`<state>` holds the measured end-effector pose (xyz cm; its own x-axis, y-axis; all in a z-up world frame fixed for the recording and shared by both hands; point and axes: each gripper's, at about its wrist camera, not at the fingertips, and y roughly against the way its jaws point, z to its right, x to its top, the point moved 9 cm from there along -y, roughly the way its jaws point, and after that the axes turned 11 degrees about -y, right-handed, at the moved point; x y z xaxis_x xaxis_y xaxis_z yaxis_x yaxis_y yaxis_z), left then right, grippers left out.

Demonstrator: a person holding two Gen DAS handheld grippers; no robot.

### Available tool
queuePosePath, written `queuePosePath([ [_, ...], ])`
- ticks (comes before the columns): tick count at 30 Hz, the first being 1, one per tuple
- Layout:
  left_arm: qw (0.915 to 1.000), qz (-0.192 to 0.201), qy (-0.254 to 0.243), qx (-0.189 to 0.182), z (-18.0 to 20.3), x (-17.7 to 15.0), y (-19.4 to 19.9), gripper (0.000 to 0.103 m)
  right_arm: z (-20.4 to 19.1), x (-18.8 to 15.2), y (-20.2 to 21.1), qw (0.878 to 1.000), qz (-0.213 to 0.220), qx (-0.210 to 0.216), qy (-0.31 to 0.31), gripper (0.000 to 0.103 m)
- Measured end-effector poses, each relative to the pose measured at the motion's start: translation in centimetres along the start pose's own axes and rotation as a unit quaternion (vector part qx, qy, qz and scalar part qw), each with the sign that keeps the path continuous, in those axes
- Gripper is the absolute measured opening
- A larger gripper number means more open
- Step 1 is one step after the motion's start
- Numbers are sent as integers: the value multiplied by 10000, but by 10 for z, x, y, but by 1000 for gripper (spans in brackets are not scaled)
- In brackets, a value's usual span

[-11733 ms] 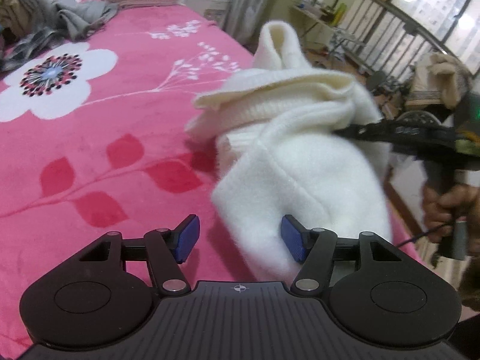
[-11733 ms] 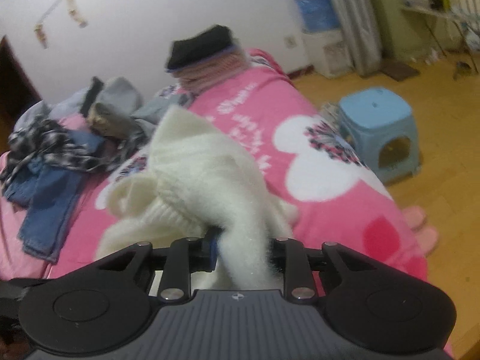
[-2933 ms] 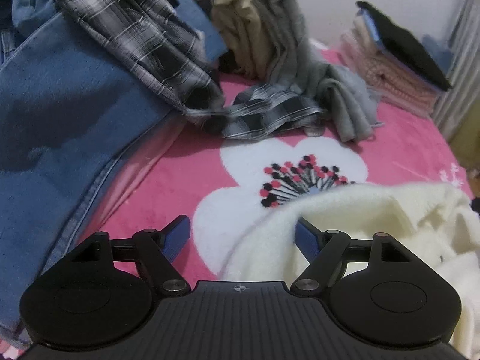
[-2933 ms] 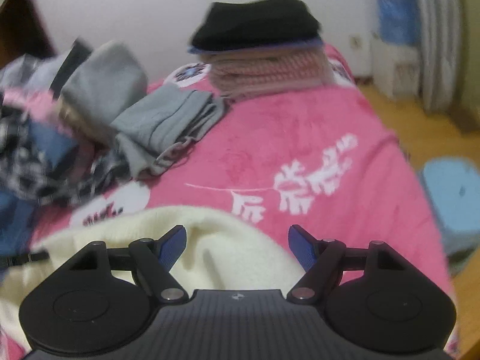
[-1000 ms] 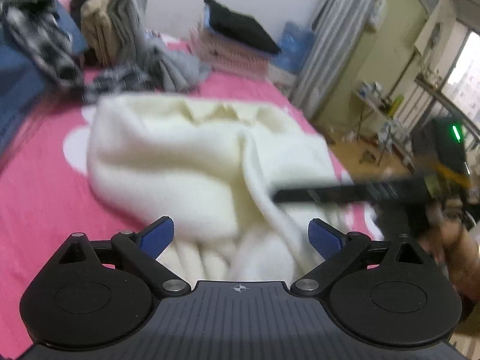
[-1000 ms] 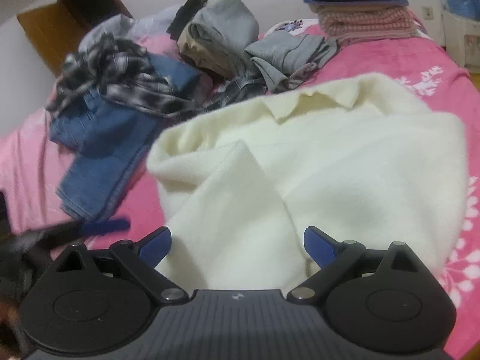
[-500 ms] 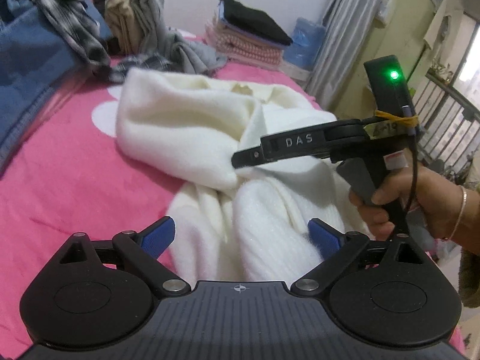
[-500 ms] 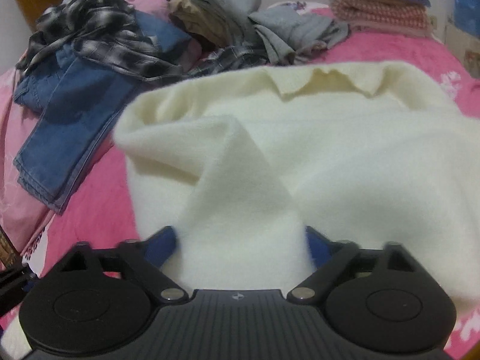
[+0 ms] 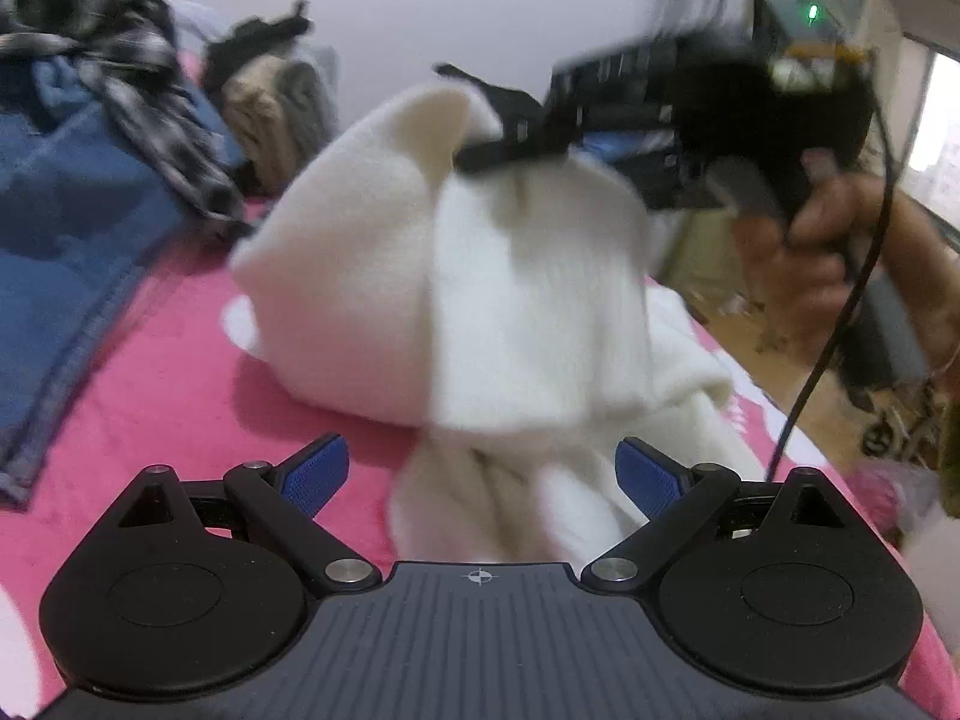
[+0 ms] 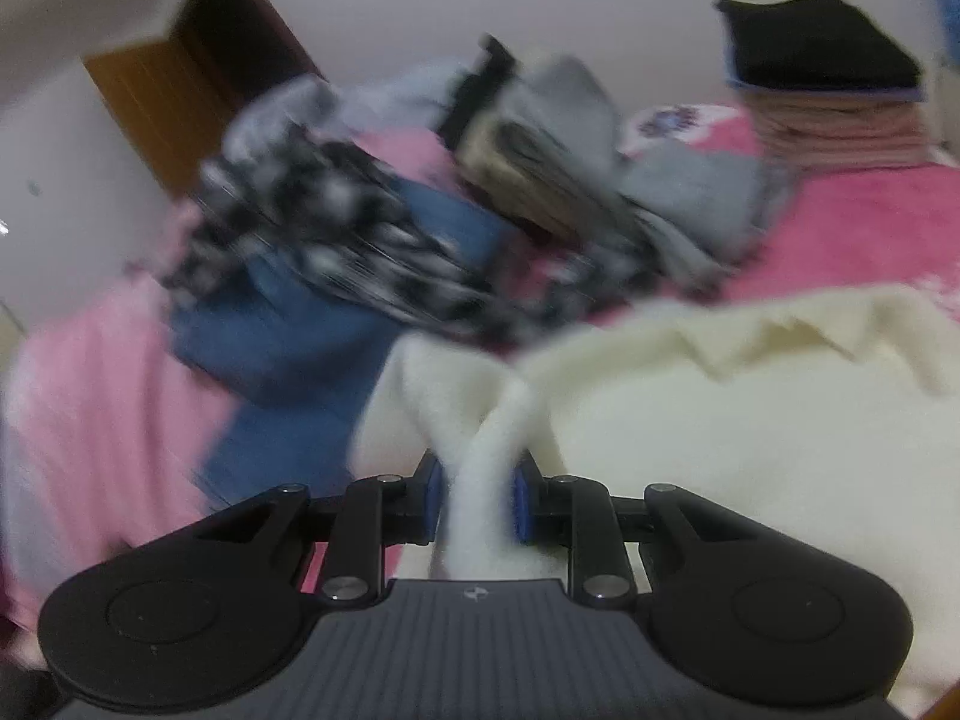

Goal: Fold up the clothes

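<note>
A cream-white knitted sweater (image 9: 420, 276) lies bunched on the pink bedspread (image 9: 180, 408), its upper part lifted off the bed. My right gripper (image 10: 474, 498) is closing its jaws on a fold of the cream sweater (image 10: 720, 420), and the blue pads press the fabric from both sides. In the left wrist view the right gripper (image 9: 510, 147) holds that fold up, with a person's hand (image 9: 840, 240) on its handle. My left gripper (image 9: 480, 474) stands open low over the bed, and loose sweater folds lie between its fingers without touching the pads.
Blue jeans (image 9: 60, 228) and a plaid shirt (image 9: 138, 90) lie at the left. Grey and tan garments (image 10: 558, 138) are heaped behind the sweater. A folded stack with a black top (image 10: 822, 72) sits at the far right. A wooden door (image 10: 180, 78) stands in the white wall.
The right gripper's jaws have closed on a fold of the sweater and lifted it off the bed. The left gripper has shifted a little, still open.
</note>
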<state>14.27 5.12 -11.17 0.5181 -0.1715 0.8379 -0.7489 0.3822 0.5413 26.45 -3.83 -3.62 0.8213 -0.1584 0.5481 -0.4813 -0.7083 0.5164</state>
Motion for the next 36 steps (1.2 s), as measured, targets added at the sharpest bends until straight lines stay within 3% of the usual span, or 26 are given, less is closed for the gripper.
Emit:
queuePosePath([
  [8,9964,136,545,629,-45,10,7,97,-102,40,-59,9948,-154,813,589,25],
  [11,9918,-165,897,891,-64,-4,-2,97,-127,47,-86,9929,-114,854,821,25],
  [14,9846,-470,1233,1150,-81,-17,-12,96,-130,47,-130,9958,-309,749,426,29],
  [17,9793,-799,1311,1323,-87,-30,-24,96,-107,28,-188,9917,-1119,332,-547,33],
  [19,9780,-862,1353,1335,-90,-33,-29,96,-99,16,-204,9867,-1394,242,-801,36],
  [21,9776,-880,1355,1348,-91,-35,-32,96,-97,21,-195,9865,-1315,502,-833,38],
  [23,9772,-861,1371,1376,-95,-34,-33,96,-96,27,-184,9860,-1205,781,-852,49],
  [29,9728,-640,1615,1536,-120,-16,-39,96,-61,89,-100,9850,-364,1299,-1079,55],
  [30,9717,-614,1649,1574,-124,-13,-39,96,-52,93,-85,9877,-330,1189,-961,56],
  [33,9679,-553,1768,1701,-132,-11,-39,96,-25,76,-52,9985,-371,362,152,57],
  [36,9632,-572,1918,1794,-138,-12,-47,96,2,27,-45,9891,-811,-407,1164,57],
])
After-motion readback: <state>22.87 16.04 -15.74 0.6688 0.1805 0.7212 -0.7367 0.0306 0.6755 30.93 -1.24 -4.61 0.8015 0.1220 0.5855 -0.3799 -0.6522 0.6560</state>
